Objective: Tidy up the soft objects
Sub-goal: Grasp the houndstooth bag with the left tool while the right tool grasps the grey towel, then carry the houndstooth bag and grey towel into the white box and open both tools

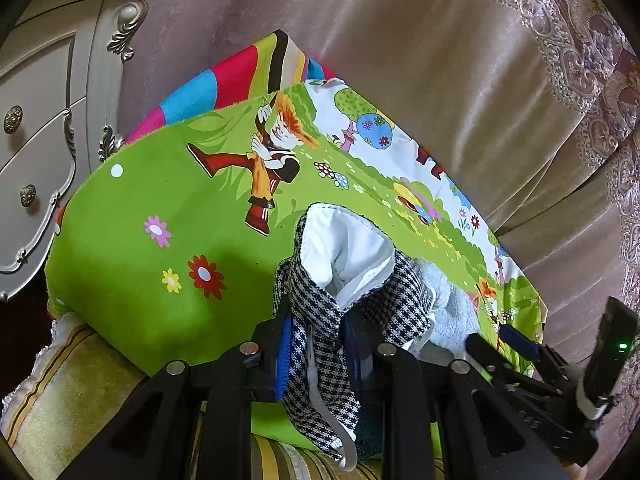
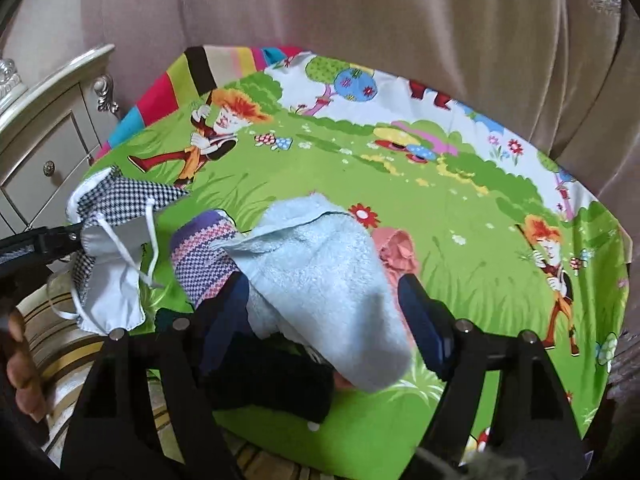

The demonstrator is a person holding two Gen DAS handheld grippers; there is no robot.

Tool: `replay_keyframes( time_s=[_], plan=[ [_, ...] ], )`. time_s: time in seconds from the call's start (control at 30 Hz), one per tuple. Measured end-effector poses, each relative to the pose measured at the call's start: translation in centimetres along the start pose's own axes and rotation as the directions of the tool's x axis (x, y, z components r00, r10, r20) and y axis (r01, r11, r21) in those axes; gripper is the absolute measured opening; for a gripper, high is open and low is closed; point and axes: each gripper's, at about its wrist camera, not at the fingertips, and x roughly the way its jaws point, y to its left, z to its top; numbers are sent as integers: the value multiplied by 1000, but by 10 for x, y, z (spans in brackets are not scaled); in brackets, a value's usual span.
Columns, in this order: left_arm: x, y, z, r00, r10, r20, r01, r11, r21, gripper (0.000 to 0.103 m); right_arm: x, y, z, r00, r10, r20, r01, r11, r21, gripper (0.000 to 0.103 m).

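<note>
My left gripper [image 1: 316, 344] is shut on a black-and-white houndstooth face mask [image 1: 340, 276] with white lining and holds it up over the green cartoon cloth [image 1: 152, 208]. The mask also shows in the right wrist view [image 2: 116, 236], at the left, pinched by the left gripper [image 2: 76, 236]. My right gripper [image 2: 324, 292] is open, its fingers on either side of a light blue towel [image 2: 316, 276]. A purple patterned knit item [image 2: 204, 248] lies left of the towel and a pink cloth [image 2: 396, 252] right of it. A dark cloth [image 2: 272, 376] lies under the towel's near end.
A cream carved nightstand [image 1: 36, 140] stands at the left. Pinkish curtains [image 1: 440, 80] hang behind the cloth. A striped colourful fabric [image 1: 240, 76] peeks out at the far edge. A yellow striped cushion [image 1: 72, 392] lies at the near left.
</note>
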Motion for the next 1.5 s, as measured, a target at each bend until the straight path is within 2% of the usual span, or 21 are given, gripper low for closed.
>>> replay_keyframes(
  time_s=[0.13,0.17,0.2,0.27,0.37,0.43,0.6,0.83,1.2,1.5],
  plan=[
    [3,-1,1,1000,0,-7,0,1000,1,24,20,11,0,999,-31,-33,29,998,-59,78],
    [3,-1,1,1000,0,-7,0,1000,4,24,25,12,0,998,-41,-45,38,997,-65,66],
    [4,-1,1,1000,1,-7,-1,1000,5,24,33,15,-2,997,-44,-65,39,996,-76,46],
    [4,0,1,1000,1,-7,-1,1000,1,24,41,19,-6,995,-47,-87,38,994,-100,24],
    [3,0,1,1000,2,-4,-2,1000,1,24,29,21,-6,998,-42,-47,37,994,-105,15],
    [3,-1,0,1000,1,0,-1,1000,6,24,15,21,-4,999,-36,-3,35,994,-100,13],
    [-3,-3,0,1000,3,19,-3,1000,13,24,-16,9,-1,998,30,53,-29,999,-23,12],
    [-15,-13,-3,999,-8,47,6,999,37,24,-67,-8,-6,990,36,136,-44,998,49,12],
    [-37,-42,-13,995,-30,90,22,996,91,24,-131,-51,-31,975,12,222,-49,986,160,12],
    [-47,-71,-26,995,-79,67,68,987,147,24,-176,-69,-44,958,-42,285,-14,981,192,12]
  ],
)
